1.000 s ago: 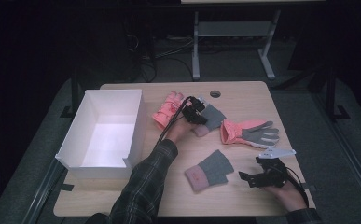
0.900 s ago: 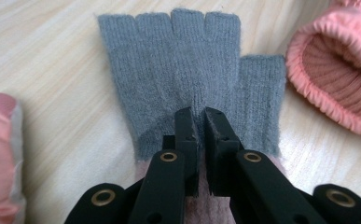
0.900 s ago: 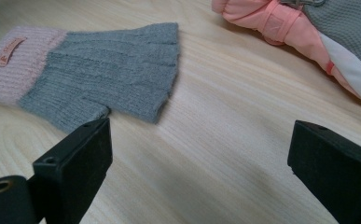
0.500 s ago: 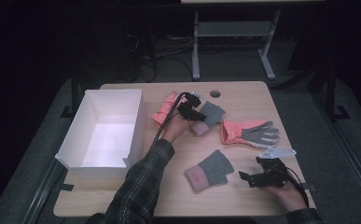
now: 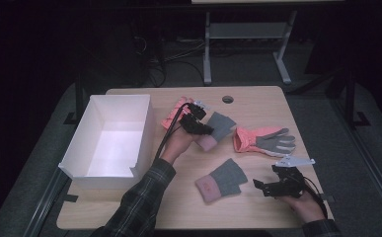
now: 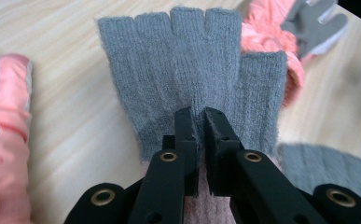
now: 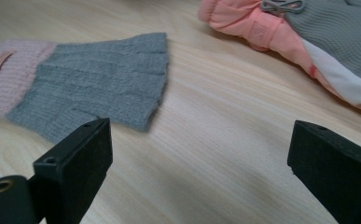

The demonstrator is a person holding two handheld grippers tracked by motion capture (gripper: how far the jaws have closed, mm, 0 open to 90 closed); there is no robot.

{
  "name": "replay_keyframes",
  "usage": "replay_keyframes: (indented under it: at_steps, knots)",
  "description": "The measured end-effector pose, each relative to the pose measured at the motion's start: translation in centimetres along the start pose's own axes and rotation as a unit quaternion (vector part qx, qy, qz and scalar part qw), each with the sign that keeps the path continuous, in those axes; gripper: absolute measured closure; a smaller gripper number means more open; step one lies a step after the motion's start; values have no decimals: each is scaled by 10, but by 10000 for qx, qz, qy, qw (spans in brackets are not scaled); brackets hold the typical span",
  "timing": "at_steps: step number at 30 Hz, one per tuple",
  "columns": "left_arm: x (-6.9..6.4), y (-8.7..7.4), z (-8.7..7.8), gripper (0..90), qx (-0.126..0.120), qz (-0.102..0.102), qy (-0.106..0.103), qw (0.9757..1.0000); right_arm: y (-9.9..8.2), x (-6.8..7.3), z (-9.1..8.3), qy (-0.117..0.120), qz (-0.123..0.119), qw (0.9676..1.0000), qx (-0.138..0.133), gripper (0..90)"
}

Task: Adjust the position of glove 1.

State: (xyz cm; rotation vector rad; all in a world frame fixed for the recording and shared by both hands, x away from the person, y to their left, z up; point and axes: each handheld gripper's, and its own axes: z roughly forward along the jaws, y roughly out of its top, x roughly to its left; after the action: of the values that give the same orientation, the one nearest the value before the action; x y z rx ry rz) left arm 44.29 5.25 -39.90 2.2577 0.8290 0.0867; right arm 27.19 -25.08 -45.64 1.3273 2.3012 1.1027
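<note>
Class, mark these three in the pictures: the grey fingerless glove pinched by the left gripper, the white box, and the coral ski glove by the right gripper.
grey fingerless glove [image 6: 187, 60], left gripper view, on its knitted palm.
white box [image 5: 72, 160], high view, on its left wall.
coral ski glove [image 5: 272, 143], high view, on its grey palm.

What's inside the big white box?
The white box looks empty: its bare white floor shows in the high view. The strip of floor just behind its near wall is hidden.

high view is dim, dark beyond the lit tabletop [image 5: 257, 106]; the white box [image 5: 112, 140] glares. close views are bright, soft at their edges.
</note>
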Motion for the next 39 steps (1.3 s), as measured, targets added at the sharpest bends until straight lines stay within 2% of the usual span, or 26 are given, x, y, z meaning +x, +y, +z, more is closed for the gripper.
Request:
replay_keyframes:
  at_steps: [1, 5, 7, 8, 10, 11, 15, 17, 25, 30, 31, 33, 34, 35, 38, 39]
  knots:
    - [-3, -5, -5, 846, -2, 32, -37, 10000, 0, -1, -1, 1, 96, 9999, -49, 61]
    - [-10, -15, -14, 846, -57, -15, -46, 10000, -1, -2, 0, -144, 162, 9997, -136, 61]
    - [-12, -18, -16, 846, -48, -6, -34, 10000, -2, -1, 0, -146, 127, 9997, -133, 32]
    - [-13, -20, -18, 846, 12, 47, -37, 10000, -2, -1, 0, -146, 127, 9997, -133, 32]
    - [-17, -25, -22, 846, -20, 31, -64, 10000, -2, -1, 0, -170, 129, 9997, -109, 29]
    - [-21, -31, -26, 846, 4, 90, -83, 9999, -2, 0, 0, -227, 65, 9997, -98, 29]
    - [-27, -42, -31, 847, -27, 5, -131, 9999, -4, -1, 1, -341, 96, 9993, -87, 28]
    - [-29, -46, -35, 847, 39, 73, -104, 9999, -4, -2, 0, -337, 125, 9993, -96, 28]
    - [-44, -60, -49, 847, -25, 126, -198, 9997, -5, -3, 0, -370, 88, 9993, -35, 34]
    - [-51, -64, -51, 847, -59, 244, -308, 9992, -4, -2, 0, -364, 15, 9993, 3, 39]
    - [-53, -65, -51, 847, -2, 341, -356, 9988, -3, -2, 1, -345, -18, 9994, -18, 40]
    - [-54, -66, -50, 847, 5, 345, -369, 9987, -3, -1, 1, -335, -30, 9994, -2, 40]
    - [-56, -66, -48, 847, -25, 278, -406, 9988, -3, -1, 2, -332, -54, 9994, 15, 40]
    - [-57, -67, -47, 846, 46, 403, -467, 9981, -3, -2, 3, -320, -55, 9995, 31, 43]
    - [-61, -68, -45, 847, -17, 379, -569, 9977, -3, -2, 3, -321, -41, 9995, 41, 45]
    - [-65, -69, -42, 846, 26, 445, -582, 9973, -3, -2, 3, -327, -74, 9994, 68, 48]
